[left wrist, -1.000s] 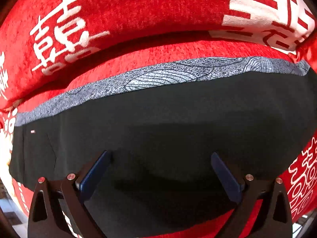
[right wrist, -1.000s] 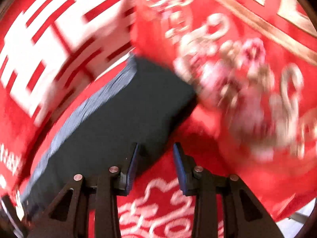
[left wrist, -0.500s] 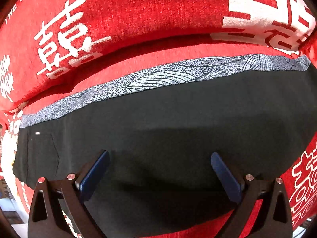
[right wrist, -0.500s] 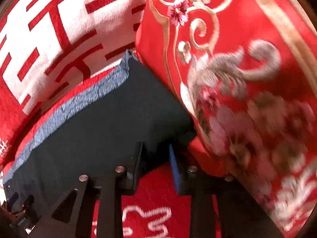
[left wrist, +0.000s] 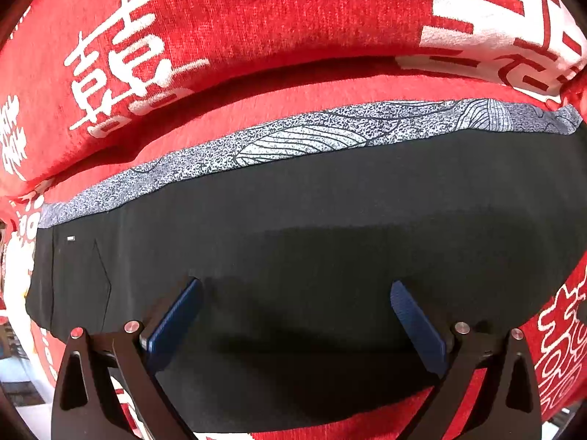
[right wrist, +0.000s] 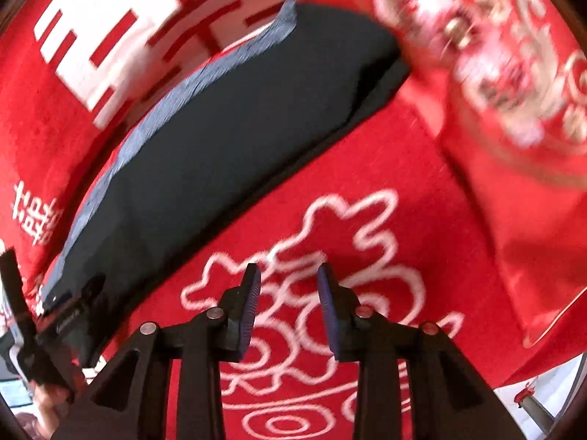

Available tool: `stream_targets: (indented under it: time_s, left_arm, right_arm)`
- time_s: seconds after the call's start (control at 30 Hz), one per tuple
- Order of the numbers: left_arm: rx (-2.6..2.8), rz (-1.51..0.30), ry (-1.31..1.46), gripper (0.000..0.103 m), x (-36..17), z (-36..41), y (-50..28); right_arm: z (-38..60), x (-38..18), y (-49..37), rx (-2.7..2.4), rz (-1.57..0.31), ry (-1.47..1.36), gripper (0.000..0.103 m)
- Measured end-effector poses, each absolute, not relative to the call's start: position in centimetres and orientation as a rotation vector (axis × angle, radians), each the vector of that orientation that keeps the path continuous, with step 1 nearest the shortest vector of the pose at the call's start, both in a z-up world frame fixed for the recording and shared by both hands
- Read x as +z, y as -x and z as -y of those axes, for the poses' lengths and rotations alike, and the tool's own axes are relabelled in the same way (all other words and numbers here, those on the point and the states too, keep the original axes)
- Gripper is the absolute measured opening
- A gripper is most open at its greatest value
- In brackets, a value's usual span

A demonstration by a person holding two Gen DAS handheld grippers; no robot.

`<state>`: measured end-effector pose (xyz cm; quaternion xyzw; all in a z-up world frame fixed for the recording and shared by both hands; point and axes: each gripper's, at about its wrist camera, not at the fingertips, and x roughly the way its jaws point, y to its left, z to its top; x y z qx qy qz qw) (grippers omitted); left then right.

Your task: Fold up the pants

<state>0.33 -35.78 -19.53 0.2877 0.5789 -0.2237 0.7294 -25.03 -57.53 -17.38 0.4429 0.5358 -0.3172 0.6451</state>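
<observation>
Left wrist view looks straight down on the black pants (left wrist: 312, 227), folded into a flat block on a red cover with white characters (left wrist: 256, 29). A grey patterned waistband (left wrist: 293, 139) runs along the pants' far edge. The left gripper (left wrist: 295, 293) hangs over the near half of the pants, jaws spread wide with nothing between the blue pads (left wrist: 176, 319).

Right wrist view, blurred, shows the right gripper (right wrist: 288, 286) over bare red cover beside the pants (right wrist: 227, 139), which lie up and to its left. Its jaws have just been opening and stand partly apart, with nothing between them. A red embroidered cushion (right wrist: 513, 91) sits at the upper right, by the pants' far corner.
</observation>
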Motion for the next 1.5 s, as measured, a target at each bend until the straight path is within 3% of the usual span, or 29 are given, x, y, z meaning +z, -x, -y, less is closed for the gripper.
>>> stream_targets:
  time_s: [0.93,1.2,1.5]
  left_arm:
    - [-0.484,-1.334,-0.704,0.103,-17.3,40.6,2.7]
    - [-0.536,-1.35,-0.661,0.103,-19.1,45.7,4.6]
    - [-0.536,-1.343,-0.616,0.103,-19.3,46.3,4.8]
  right_arm:
    - [58.1,-16.4,28.2,-0.634,-1.145,-1.103,0.044]
    - [63.8,-15.9,30.6,-0.673,-0.824,-1.242,0.044]
    - [65.5,-17.8,30.7,-0.768,-0.744,-1.181,0.044]
